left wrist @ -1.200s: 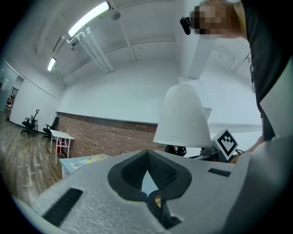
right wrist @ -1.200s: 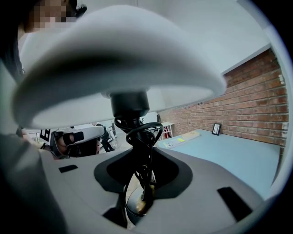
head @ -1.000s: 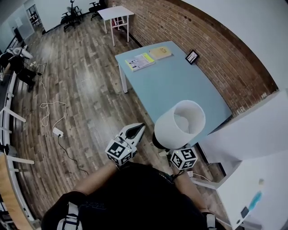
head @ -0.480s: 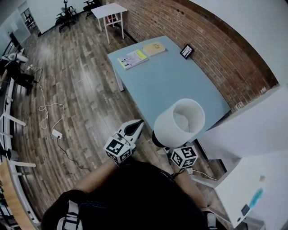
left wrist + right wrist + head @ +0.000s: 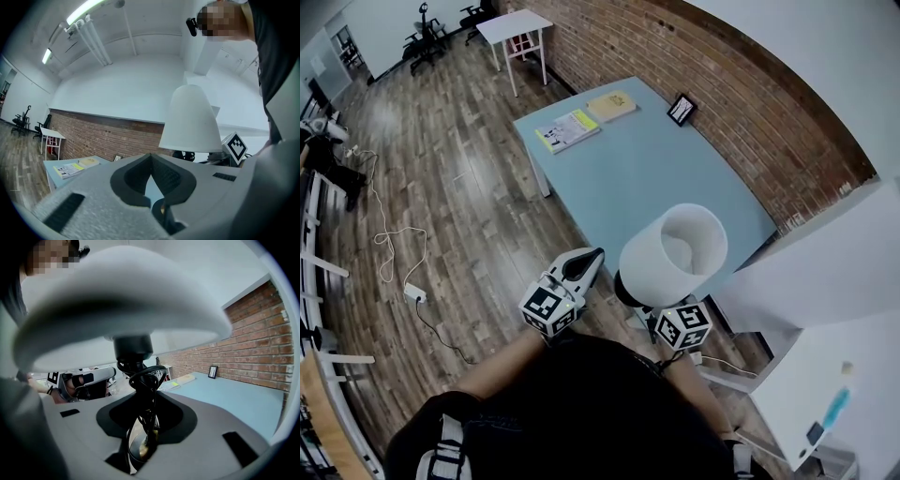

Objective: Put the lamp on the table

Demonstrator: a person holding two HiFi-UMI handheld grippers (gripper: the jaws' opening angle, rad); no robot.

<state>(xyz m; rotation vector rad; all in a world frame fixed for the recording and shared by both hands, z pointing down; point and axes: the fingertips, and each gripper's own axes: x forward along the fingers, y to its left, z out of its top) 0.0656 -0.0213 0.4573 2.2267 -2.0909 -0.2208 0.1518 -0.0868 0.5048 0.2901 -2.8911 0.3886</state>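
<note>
Lamp (image 5: 673, 255) with matt white shade, smooth table (image 5: 647, 169), wood-plank floor (image 5: 459, 187), rough brick wall (image 5: 750, 103)

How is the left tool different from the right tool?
The right tool grips the lamp by its stem; the left tool holds nothing. The left tool's jaws are together; the right tool's stand apart around the stem. The right tool sits under the shade; the left tool beside it. Both carry a marker cube.

Closed left claw (image 5: 151, 158), lamp (image 5: 191, 119) beyond

white lamp (image 5: 673, 255), pale blue table (image 5: 647, 173), red brick wall (image 5: 750, 112).
</note>
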